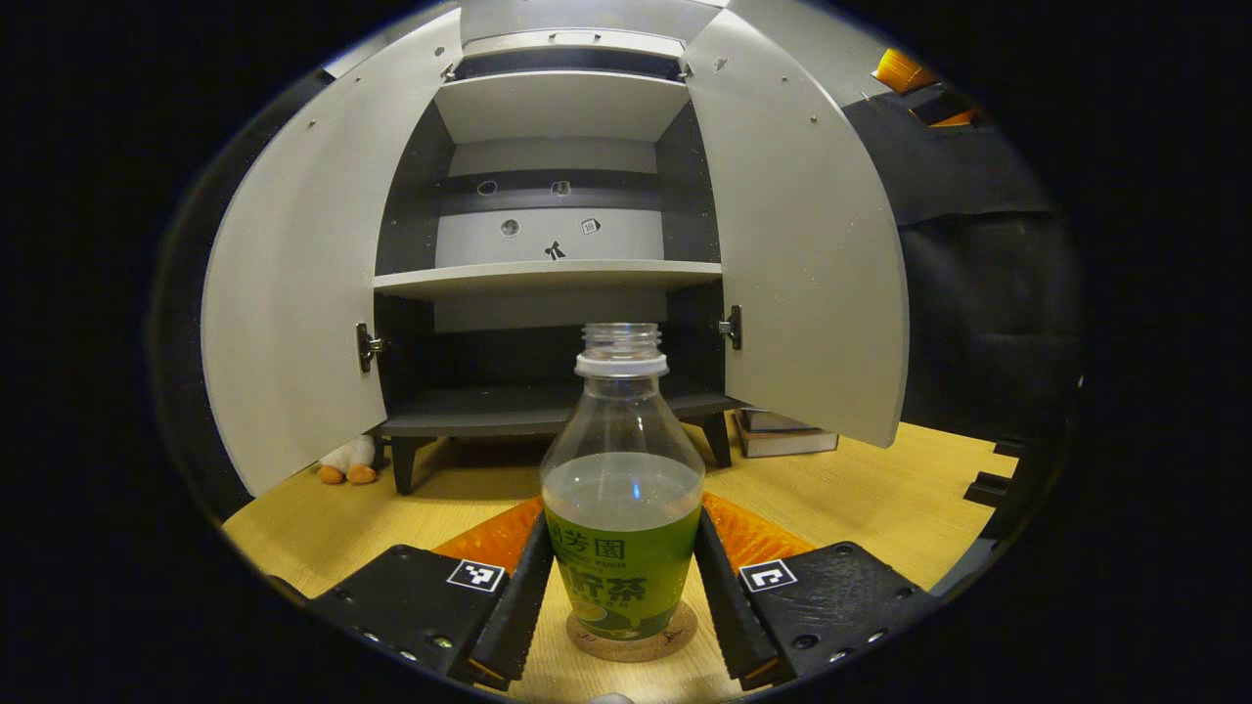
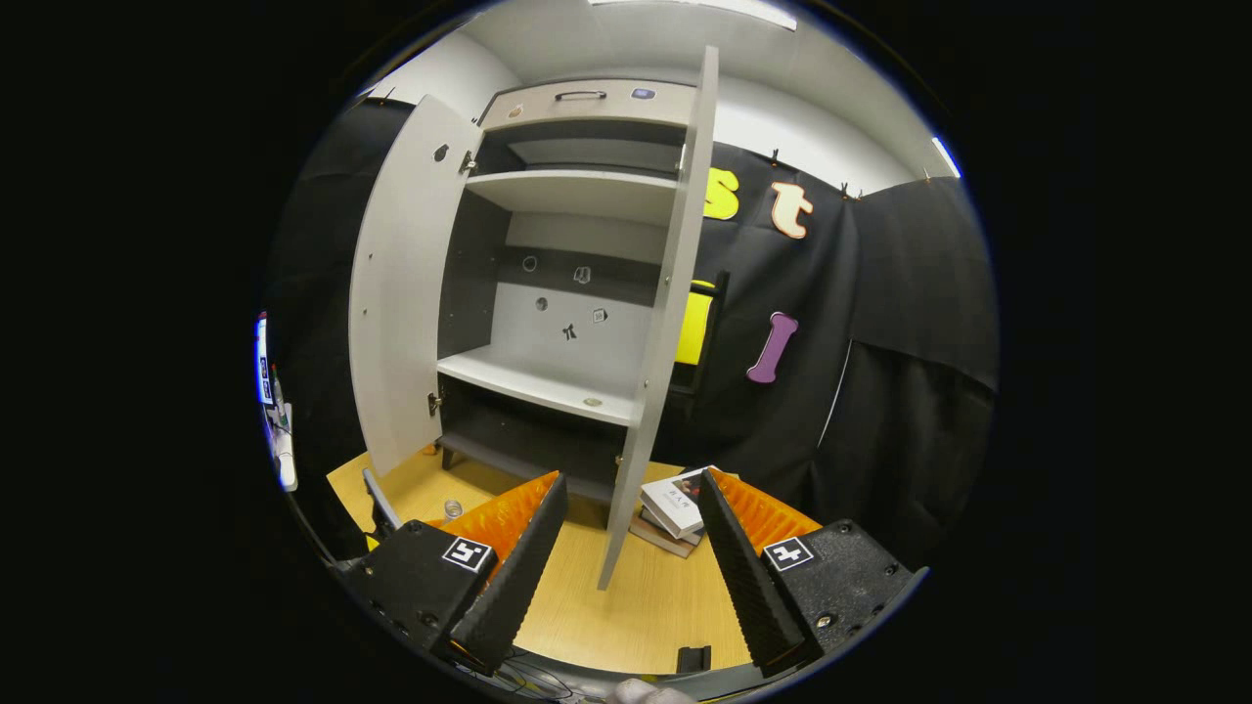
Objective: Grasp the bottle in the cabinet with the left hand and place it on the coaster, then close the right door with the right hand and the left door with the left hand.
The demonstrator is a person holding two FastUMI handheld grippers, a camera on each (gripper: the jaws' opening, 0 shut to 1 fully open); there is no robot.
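Note:
A clear uncapped bottle [image 1: 622, 508] with a green label and some liquid in it stands upright on a round cork coaster [image 1: 675, 638] on the wooden table. My left gripper [image 1: 621, 516] is shut on the bottle, one finger pressing on each side of the label. Behind it the grey cabinet [image 1: 548, 279] has both doors swung open: left door [image 1: 293, 293], right door [image 1: 802, 244]. In the right gripper view my right gripper [image 2: 633, 477] is open and holds nothing. It is short of the right door [image 2: 665, 323], seen edge-on, with the left door [image 2: 401, 284] beyond.
A plush toy [image 1: 347, 460] lies on the table by the cabinet's left leg. A stack of books [image 1: 782, 435] sits under the right door, also seen as books [image 2: 675, 508]. Cabinet shelves [image 2: 538, 386] are nearly bare. Black cloth walls the booth.

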